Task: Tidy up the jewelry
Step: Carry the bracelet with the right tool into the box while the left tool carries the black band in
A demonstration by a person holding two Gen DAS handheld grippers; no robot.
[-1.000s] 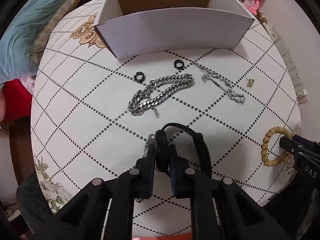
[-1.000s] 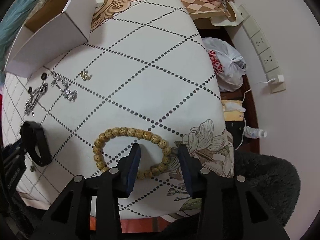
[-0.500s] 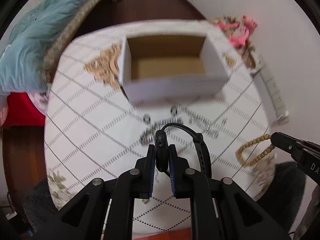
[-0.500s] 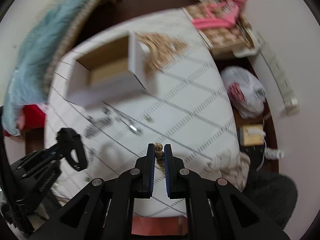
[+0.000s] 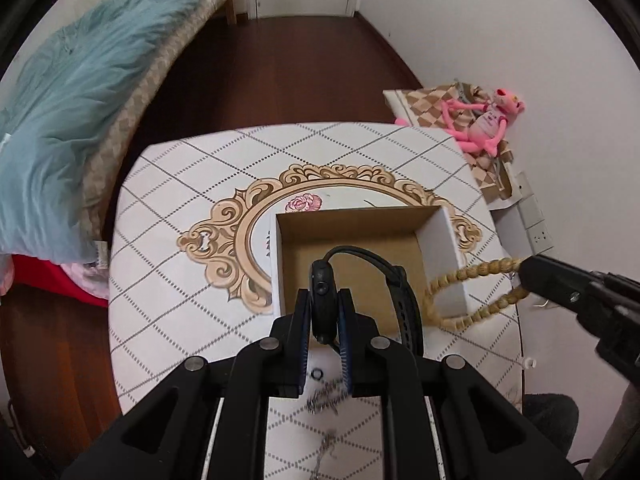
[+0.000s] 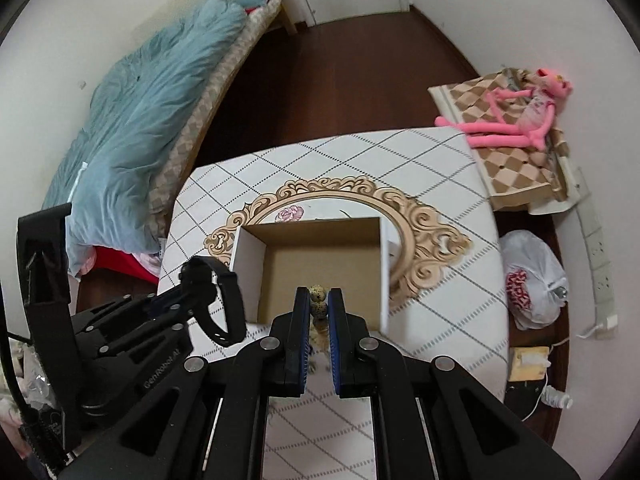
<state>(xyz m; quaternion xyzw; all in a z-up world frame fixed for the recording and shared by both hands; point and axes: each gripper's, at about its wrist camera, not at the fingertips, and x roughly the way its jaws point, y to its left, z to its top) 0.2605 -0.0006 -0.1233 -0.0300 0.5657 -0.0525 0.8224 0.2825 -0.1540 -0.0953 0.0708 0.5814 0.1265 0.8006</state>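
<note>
My left gripper (image 5: 323, 304) is shut on a black smartwatch (image 5: 322, 286) and holds it above the near part of an open white cardboard box (image 5: 450, 248); its strap (image 5: 402, 292) loops to the right. My right gripper (image 6: 318, 304) is shut on a wooden bead bracelet (image 6: 317, 300) just over the box's (image 6: 248, 254) near edge. In the left wrist view the bracelet (image 5: 468, 274) hangs from the right gripper (image 5: 532, 274) over the box's right wall. In the right wrist view the left gripper (image 6: 192, 280) holds the watch (image 6: 218, 300) left of the box.
The box stands on a white table (image 5: 168, 264) with a diamond pattern and a gold ornament. A black ring (image 5: 316, 373) and silver chains (image 5: 326, 394) lie on the table under my left gripper. A pink plush toy (image 5: 480, 124) lies beyond the table's right corner.
Both grippers have closed on their items, lifted them from the table and carried them forward to the box. The view has risen and the box now lies directly below.
</note>
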